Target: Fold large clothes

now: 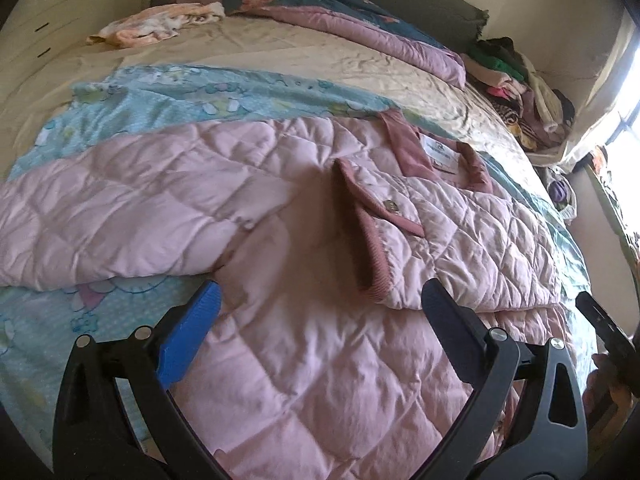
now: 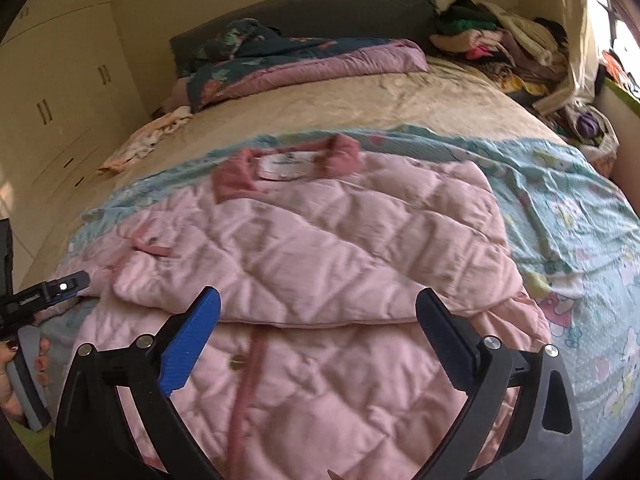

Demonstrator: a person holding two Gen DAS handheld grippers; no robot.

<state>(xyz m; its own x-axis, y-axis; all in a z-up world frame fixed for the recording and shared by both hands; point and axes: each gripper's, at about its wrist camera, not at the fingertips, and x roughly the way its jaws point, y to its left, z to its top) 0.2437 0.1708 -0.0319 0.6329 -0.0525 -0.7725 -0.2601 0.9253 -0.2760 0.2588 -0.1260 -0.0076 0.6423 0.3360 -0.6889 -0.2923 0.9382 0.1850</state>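
Note:
A pink quilted jacket point(image 1: 320, 272) with a darker pink collar point(image 1: 404, 148) and a white label lies spread on the bed, front up, with one sleeve folded across its chest. It also shows in the right wrist view point(image 2: 320, 264), collar point(image 2: 236, 178) at the far end. My left gripper point(image 1: 320, 304) is open and empty, hovering just above the jacket's lower part. My right gripper point(image 2: 318, 306) is open and empty, above the jacket's hem end. The left gripper's tip shows at the left edge of the right wrist view point(image 2: 60, 286).
The jacket rests on a light blue cartoon-print sheet point(image 2: 580, 208) over a beige bed point(image 1: 280, 48). A folded dark floral quilt point(image 2: 288, 64) lies by the headboard. A clothes pile point(image 2: 500, 40) sits at the far right corner. A wardrobe point(image 2: 52, 100) stands left.

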